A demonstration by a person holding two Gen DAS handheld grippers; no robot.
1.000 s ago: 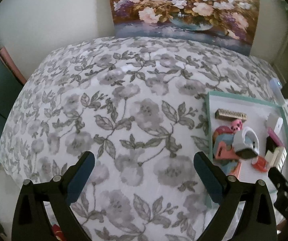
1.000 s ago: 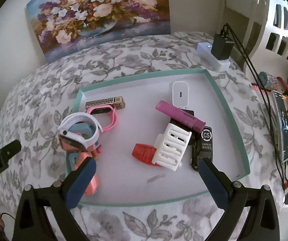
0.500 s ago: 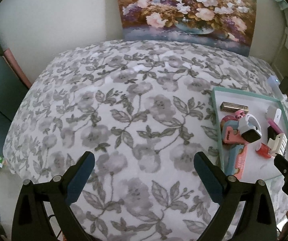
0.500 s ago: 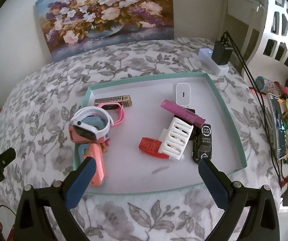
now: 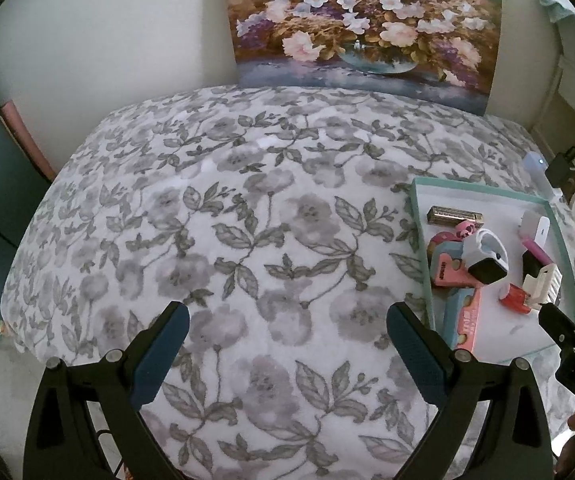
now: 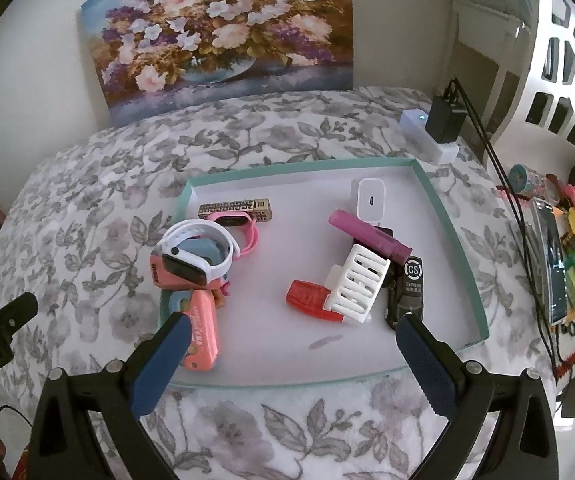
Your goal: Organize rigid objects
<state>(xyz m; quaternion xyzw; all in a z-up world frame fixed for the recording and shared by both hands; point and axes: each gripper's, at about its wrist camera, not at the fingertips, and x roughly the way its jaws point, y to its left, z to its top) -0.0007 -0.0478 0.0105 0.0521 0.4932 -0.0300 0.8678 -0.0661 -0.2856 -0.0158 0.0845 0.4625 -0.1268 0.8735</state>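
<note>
**Both claws wide over the bed, tray full**

The left gripper (image 5: 287, 344) hangs wide apart and empty over the bare flowered bedspread (image 5: 215, 240); its view catches only the tray's near side. The right gripper (image 6: 291, 348), also wide and empty, looks straight into the green-rimmed tray (image 6: 443, 208). In the tray lie a white watch (image 6: 195, 256) on a pink case (image 6: 203, 332), a pink watch (image 6: 239, 224), a white charger (image 6: 371, 200), a purple tube (image 6: 367, 236), a white clip (image 6: 357, 284), a red piece (image 6: 307, 298) and a black toy car (image 6: 407, 292). Only the right view shows the power strip (image 6: 427, 136) beyond.
</note>
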